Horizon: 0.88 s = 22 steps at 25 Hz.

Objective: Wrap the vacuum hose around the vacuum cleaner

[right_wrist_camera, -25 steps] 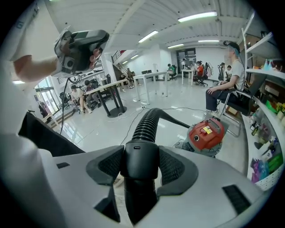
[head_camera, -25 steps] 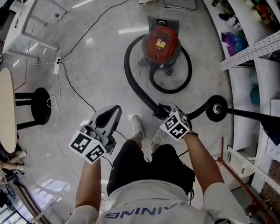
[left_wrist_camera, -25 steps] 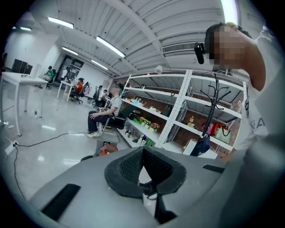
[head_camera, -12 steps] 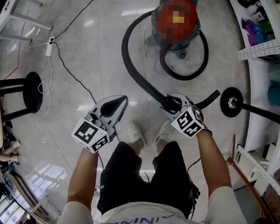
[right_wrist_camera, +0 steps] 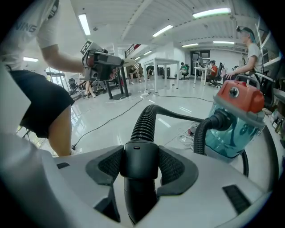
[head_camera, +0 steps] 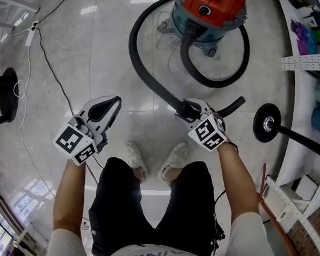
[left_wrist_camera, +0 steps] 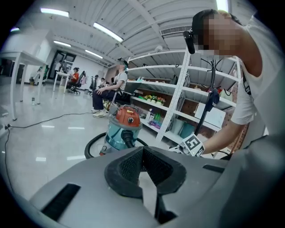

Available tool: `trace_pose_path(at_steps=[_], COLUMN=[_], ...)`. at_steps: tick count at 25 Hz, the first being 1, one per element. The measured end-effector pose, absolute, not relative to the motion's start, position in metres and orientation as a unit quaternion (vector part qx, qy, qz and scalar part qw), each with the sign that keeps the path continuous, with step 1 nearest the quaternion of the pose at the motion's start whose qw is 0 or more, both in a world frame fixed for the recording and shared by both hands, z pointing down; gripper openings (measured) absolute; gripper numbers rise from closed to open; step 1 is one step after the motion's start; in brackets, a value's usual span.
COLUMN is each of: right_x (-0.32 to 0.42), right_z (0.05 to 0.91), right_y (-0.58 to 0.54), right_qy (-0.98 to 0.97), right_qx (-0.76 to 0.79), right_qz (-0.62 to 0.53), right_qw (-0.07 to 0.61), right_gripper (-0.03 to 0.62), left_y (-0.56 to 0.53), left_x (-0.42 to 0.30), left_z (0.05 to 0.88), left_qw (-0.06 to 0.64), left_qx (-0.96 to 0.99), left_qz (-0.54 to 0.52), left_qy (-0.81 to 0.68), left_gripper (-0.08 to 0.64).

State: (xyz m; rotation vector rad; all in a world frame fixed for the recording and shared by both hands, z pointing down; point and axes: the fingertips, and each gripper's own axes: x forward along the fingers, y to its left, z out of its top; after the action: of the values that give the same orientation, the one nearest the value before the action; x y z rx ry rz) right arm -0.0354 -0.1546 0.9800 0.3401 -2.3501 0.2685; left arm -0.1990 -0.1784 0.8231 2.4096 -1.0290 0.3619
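Two tools show: the right tool (head_camera: pixel 185 109) grips the black vacuum hose (right_wrist_camera: pixel 144 118) at its smooth cuff, near the vacuum cleaner (head_camera: pixel 209 9), while the left tool (head_camera: pixel 111 102) is closed on nothing.

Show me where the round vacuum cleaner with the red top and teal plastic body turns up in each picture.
Head view: the red-topped teal vacuum cleaner is at top centre, cut by the upper edge.
Left gripper view: left of centre, beyond the jaws.
Right gripper view: at the right side, past the jaws.
Shared landmark: the black ribbed hose, running from it to the right gripper, which clamps it.
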Motion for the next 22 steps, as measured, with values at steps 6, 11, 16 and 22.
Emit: trace_pose_path(at_steps=[6,11,16,22], right_x=[-0.017,-0.006,0.003,0.004], right_z=[1.072,1.145,1.205,1.244], right_y=[-0.154,-0.163,-0.168,-0.172], right_qy=[-0.918,-0.918,-0.911,-0.907], right_qx=[0.102,0.099,0.095,0.088], right_qz=[0.074,0.080,0.096,0.098], right_qw=[0.376,0.375,0.389,0.401], right_gripper=[0.241,0.241,0.241,0.241], left_y=[-0.203,-0.230,-0.240,-0.245], left_x=[-0.197,-0.190,-0.184,-0.195], left_z=[0.924,0.999,1.045,1.072], left_qw=[0.239,0.235,0.242,0.251], left_qx=[0.884,0.885,0.889,0.885], left_qz=[0.130,0.130,0.132,0.134], left_qy=[-0.379,-0.380,-0.364,-0.369], left_gripper=[0.017,0.017,0.017,0.017])
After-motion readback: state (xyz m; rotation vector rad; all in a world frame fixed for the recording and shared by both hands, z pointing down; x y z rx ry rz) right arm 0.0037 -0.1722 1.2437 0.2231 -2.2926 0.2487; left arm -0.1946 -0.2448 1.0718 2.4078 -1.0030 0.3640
